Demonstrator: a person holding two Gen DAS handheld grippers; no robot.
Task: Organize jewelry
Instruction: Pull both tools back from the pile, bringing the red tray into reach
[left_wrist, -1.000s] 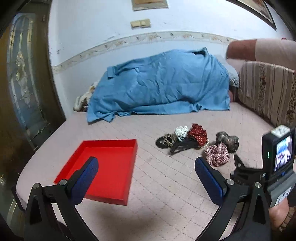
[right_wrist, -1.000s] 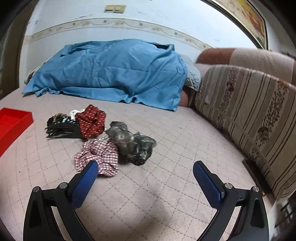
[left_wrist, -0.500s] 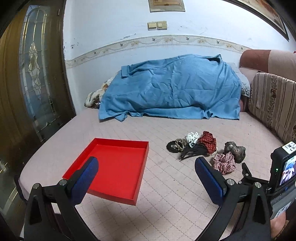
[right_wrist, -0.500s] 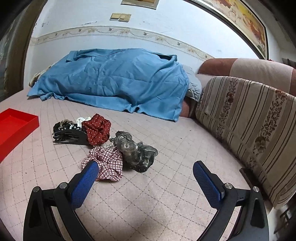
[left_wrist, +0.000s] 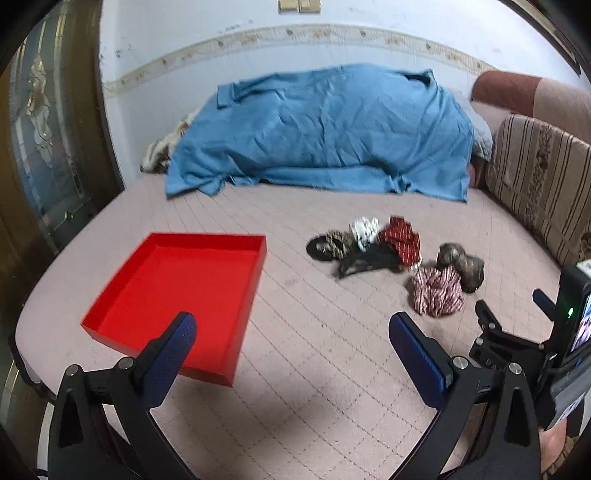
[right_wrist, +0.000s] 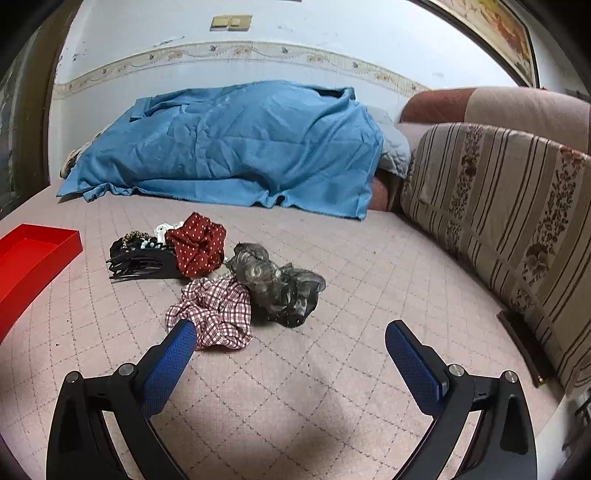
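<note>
Here the pink bed (left_wrist: 295, 369) carries a blue blanket (left_wrist: 325, 129) at the back, a red tray (left_wrist: 184, 288) to the left, and a small pile of scrunchies (right_wrist: 221, 273) and a black clip (right_wrist: 140, 264) well right of it. Left gripper (left_wrist: 291, 332) and right gripper (right_wrist: 290, 341) both hover spread wide, holding nothing.

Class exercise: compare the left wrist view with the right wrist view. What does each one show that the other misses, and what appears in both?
Only the left wrist view shows the whole shallow red rectangular tray, the ornate glass door panel and the right gripper's black body with its phone screen.

Only the right wrist view shows the gold-framed picture and the long run of the striped floral sofa cushion.

Both show the blue blanket, the red polka-dot scrunchie, the checked red-and-white scrunchie, the grey sheer scrunchie, the black toothed hair clip and open blue-padded fingers.
</note>
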